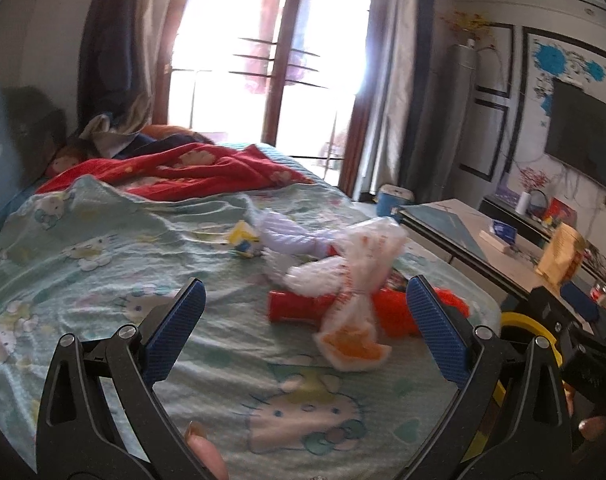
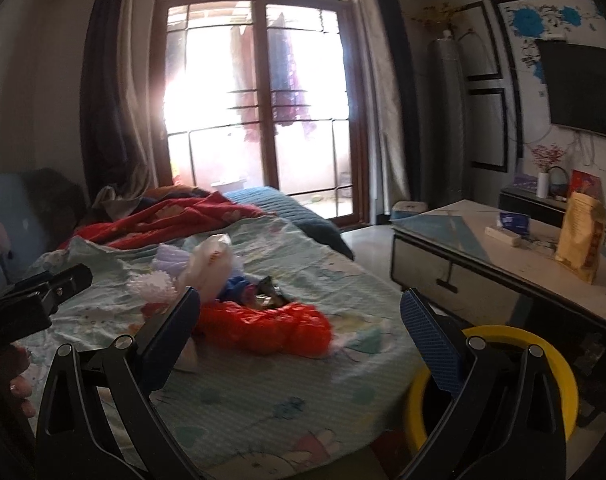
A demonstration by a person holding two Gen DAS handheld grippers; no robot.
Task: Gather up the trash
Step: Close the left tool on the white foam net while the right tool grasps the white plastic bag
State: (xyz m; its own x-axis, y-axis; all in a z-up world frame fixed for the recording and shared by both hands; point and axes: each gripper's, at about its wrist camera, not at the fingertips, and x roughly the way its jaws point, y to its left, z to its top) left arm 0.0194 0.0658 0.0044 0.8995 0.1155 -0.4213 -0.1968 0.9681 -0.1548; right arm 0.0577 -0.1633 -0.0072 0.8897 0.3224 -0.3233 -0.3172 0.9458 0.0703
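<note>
Left claw [image 1: 305, 304] fingers wide apart, empty, above bed [image 1: 103, 280]. Right claw [image 2: 301, 312] likewise spread, holding nothing. Trash pile on bedsheet ahead: white plastic bag [image 1: 355, 276], red bag [image 2: 271, 330], red tube [image 1: 299, 307]. Yellow-rimmed bin [image 2: 559, 364] beside bed.

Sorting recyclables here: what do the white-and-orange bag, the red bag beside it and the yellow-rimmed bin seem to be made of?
White-and-orange bag: thin plastic film, by its translucent, crinkled, knotted look. Red bag: likely the same kind of film, glossy and wrinkled, though blur leaves that open. Yellow-rimmed bin: probably rigid moulded plastic, given the smooth, even, slightly shiny rim; its body is mostly hidden.
</note>
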